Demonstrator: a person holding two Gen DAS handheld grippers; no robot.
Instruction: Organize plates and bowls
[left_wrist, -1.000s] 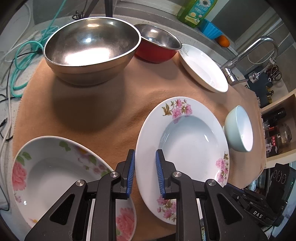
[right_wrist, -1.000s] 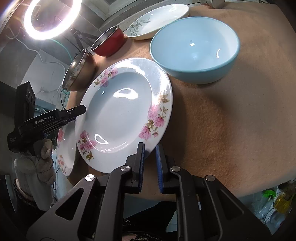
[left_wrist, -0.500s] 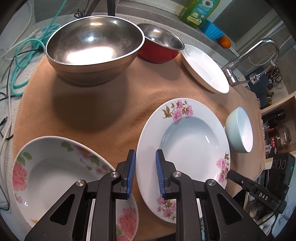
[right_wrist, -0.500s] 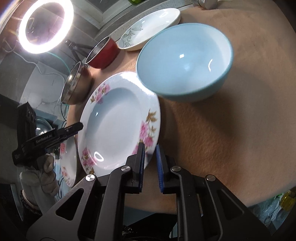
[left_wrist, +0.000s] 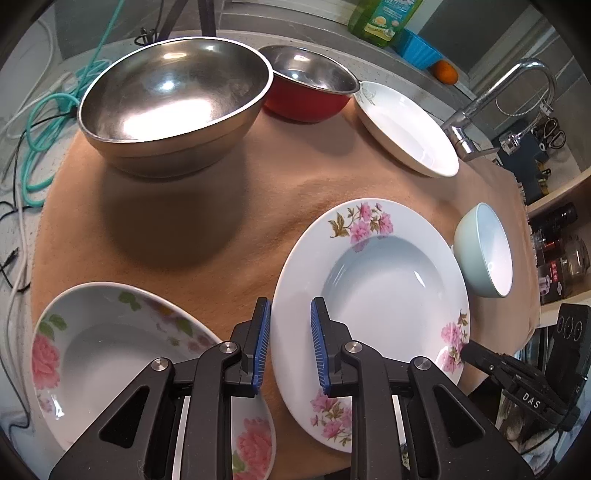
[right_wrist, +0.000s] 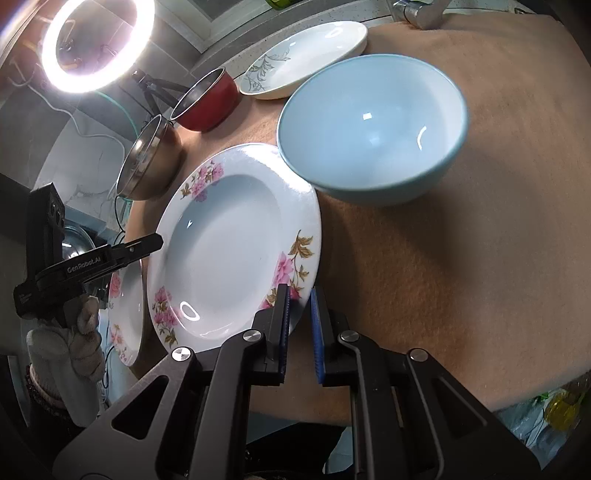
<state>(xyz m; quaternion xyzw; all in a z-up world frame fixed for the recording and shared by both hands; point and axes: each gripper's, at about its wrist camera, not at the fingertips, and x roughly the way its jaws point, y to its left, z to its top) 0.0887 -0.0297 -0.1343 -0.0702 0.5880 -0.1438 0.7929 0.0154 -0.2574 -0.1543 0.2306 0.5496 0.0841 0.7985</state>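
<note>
A pink-flowered deep plate (left_wrist: 373, 295) (right_wrist: 229, 254) lies on the brown cloth. My left gripper (left_wrist: 290, 343) is open with its jaws straddling the plate's near-left rim. My right gripper (right_wrist: 299, 328) is narrowly open with the plate's near-right rim between its pads. A second flowered plate (left_wrist: 110, 354) (right_wrist: 127, 314) lies to the left. A light blue bowl (left_wrist: 484, 251) (right_wrist: 373, 129) sits right of the pink plate. A large steel bowl (left_wrist: 173, 107) (right_wrist: 149, 162), a red bowl (left_wrist: 306, 88) (right_wrist: 207, 103) and a white plate (left_wrist: 406, 129) (right_wrist: 306, 59) stand at the back.
A faucet (left_wrist: 495, 107) rises at the back right by a green soap bottle (left_wrist: 384, 18). Cables (left_wrist: 40, 122) lie off the cloth's left edge. A ring light (right_wrist: 96, 40) glows beyond the bowls. Shelves with jars (left_wrist: 561, 254) stand on the right.
My right gripper has moved in so the pink plate's rim sits between its pads, and the view has tilted. My left gripper has stayed at the plate's rim.
</note>
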